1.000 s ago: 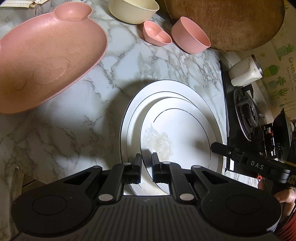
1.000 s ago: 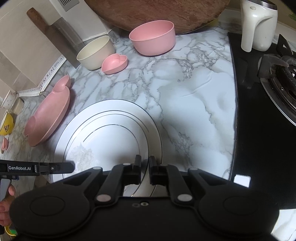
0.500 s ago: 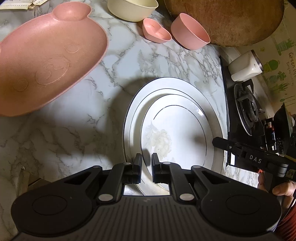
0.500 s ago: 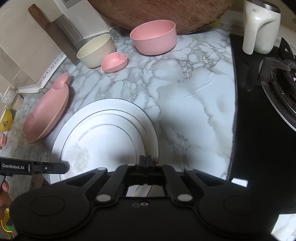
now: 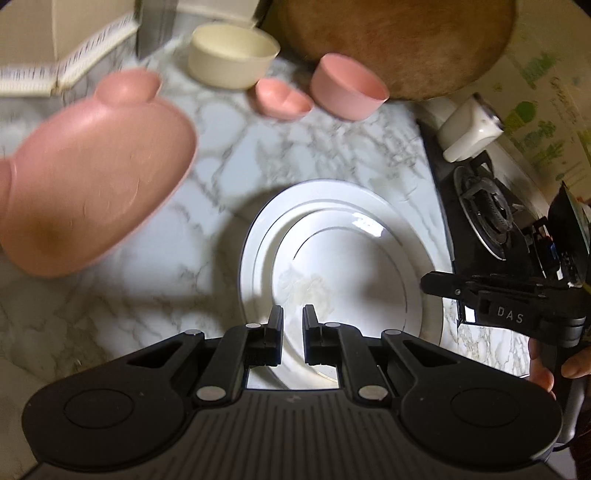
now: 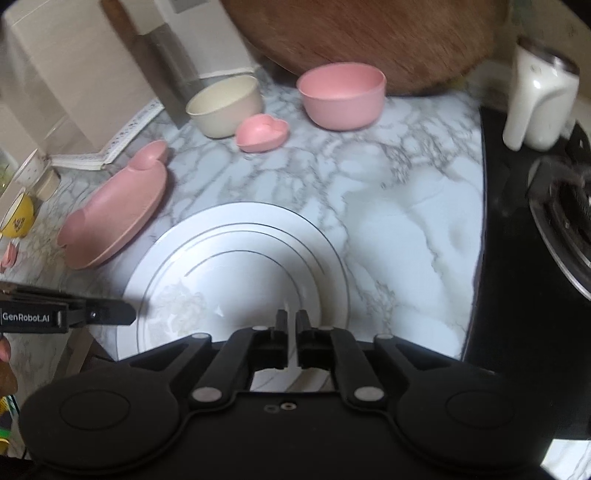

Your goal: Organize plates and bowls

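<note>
A smaller white plate (image 5: pixel 351 280) lies on a larger white plate (image 5: pixel 258 236) on the marble counter; they also show in the right wrist view (image 6: pixel 236 288) (image 6: pixel 325 251). My left gripper (image 5: pixel 293 320) hovers over the plates' near edge with a narrow gap between its fingers, empty. My right gripper (image 6: pixel 293 322) is nearly closed over the stack's right side, a thin white edge showing between its fingers. A pink animal-shaped plate (image 5: pixel 88 177) lies at the left. A cream bowl (image 5: pixel 231 55), a pink heart dish (image 5: pixel 282 99) and a pink bowl (image 5: pixel 345 90) stand at the back.
A large wooden board (image 6: pixel 369 33) leans at the back. A white jug (image 6: pixel 535 103) stands on the black gas hob (image 6: pixel 517 258) at the right. A cleaver (image 6: pixel 162 59) leans on the back wall. A yellow bowl (image 6: pixel 18 218) sits far left.
Both grippers have risen and tilted up, so more of the back wall shows. My right gripper, fully shut half a second ago, now shows a slight gap. The plates have not moved.
</note>
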Available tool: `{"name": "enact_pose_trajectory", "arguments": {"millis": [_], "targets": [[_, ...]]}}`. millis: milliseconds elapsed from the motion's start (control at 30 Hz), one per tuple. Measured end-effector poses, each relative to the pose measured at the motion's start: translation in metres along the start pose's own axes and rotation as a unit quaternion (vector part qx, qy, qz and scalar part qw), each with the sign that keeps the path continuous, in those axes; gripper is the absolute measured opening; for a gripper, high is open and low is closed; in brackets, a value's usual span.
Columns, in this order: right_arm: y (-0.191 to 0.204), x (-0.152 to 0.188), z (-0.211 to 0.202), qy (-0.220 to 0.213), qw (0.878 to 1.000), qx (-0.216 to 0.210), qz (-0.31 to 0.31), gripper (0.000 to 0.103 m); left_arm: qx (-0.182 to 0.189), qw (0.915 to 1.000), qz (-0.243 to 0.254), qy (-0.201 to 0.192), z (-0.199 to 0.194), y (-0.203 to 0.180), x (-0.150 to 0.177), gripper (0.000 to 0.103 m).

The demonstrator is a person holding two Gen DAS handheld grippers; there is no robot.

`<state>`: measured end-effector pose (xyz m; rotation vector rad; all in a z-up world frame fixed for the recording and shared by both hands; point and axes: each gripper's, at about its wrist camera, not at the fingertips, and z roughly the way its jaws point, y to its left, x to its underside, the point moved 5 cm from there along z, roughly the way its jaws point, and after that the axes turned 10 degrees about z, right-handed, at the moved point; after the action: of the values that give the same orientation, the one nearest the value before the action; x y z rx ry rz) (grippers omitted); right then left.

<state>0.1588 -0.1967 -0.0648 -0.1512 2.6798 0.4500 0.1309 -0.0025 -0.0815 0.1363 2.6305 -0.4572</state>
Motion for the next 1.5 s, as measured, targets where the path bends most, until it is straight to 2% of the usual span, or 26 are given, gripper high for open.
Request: {"name": "enact_pose_trajectory", "arguments": {"millis": [133, 267, 500, 633, 800, 867, 933, 967, 1000, 1033, 1067, 1100, 1200, 1300, 1433, 1500], "targets": [[0.012, 0.003, -0.01, -0.018, 1.0, 0.0, -0.013, 0.018, -0.013, 0.999, 0.027, -0.034, -0.012, -0.01, -0.003, 0.01], [0.022, 0.006, -0.02, -0.041, 0.999, 0.005, -0.027, 0.019, -0.025, 0.9964, 0.049, -0.065, -0.023, -0.018, -0.004, 0.01], [0.04, 0.014, -0.035, -0.079, 0.996, 0.016, -0.042, 0.024, -0.06, 0.9885, 0.08, -0.114, -0.039, -0.023, -0.003, 0.01], [0.055, 0.019, -0.044, -0.109, 0.992, 0.022, -0.06, 0.036, -0.074, 0.9829, 0.092, -0.142, -0.052, -0.025, -0.001, 0.01], [0.07, 0.021, -0.053, -0.134, 0.989, 0.019, -0.065, 0.045, -0.099, 0.9759, 0.098, -0.168, -0.068, -0.021, 0.003, 0.01], [0.078, 0.022, -0.057, -0.144, 0.987, 0.015, -0.071, 0.055, -0.099, 0.9751, 0.094, -0.174, -0.074, -0.016, 0.005, 0.01], [0.087, 0.023, -0.06, -0.156, 0.984, 0.015, -0.082, 0.064, -0.1, 0.9744, 0.088, -0.182, -0.08, -0.01, 0.008, 0.014], [0.092, 0.023, -0.062, -0.162, 0.983, 0.015, -0.088, 0.066, -0.101, 0.9738, 0.084, -0.186, -0.084, -0.007, 0.01, 0.023], [0.096, 0.023, -0.063, -0.166, 0.982, 0.015, -0.093, 0.068, -0.103, 0.9729, 0.08, -0.191, -0.087, -0.003, 0.011, 0.04], [0.101, 0.023, -0.063, -0.169, 0.981, 0.014, -0.098, 0.071, -0.106, 0.9716, 0.074, -0.198, -0.092, 0.001, 0.013, 0.052], [0.105, 0.022, -0.063, -0.172, 0.98, 0.013, -0.102, 0.074, -0.111, 0.9693, 0.069, -0.208, -0.097, 0.005, 0.015, 0.07], [0.11, 0.021, -0.063, -0.176, 0.979, 0.013, -0.107, 0.075, -0.117, 0.9665, 0.065, -0.219, -0.102, 0.008, 0.016, 0.075], [0.123, 0.017, -0.062, -0.184, 0.975, 0.01, -0.122, 0.086, -0.123, 0.9639, 0.06, -0.229, -0.113, 0.019, 0.018, 0.075], [0.137, 0.011, -0.059, -0.182, 0.974, 0.007, -0.133, 0.103, -0.141, 0.9619, 0.048, -0.229, -0.12, 0.033, 0.021, 0.078], [0.149, 0.002, -0.047, -0.174, 0.976, 0.008, -0.134, 0.103, -0.159, 0.9589, 0.02, -0.235, -0.126, 0.053, 0.024, 0.079], [0.152, -0.003, -0.04, -0.163, 0.978, -0.013, -0.126, 0.103, -0.169, 0.9573, 0.01, -0.235, -0.128, 0.062, 0.025, 0.079]]}}
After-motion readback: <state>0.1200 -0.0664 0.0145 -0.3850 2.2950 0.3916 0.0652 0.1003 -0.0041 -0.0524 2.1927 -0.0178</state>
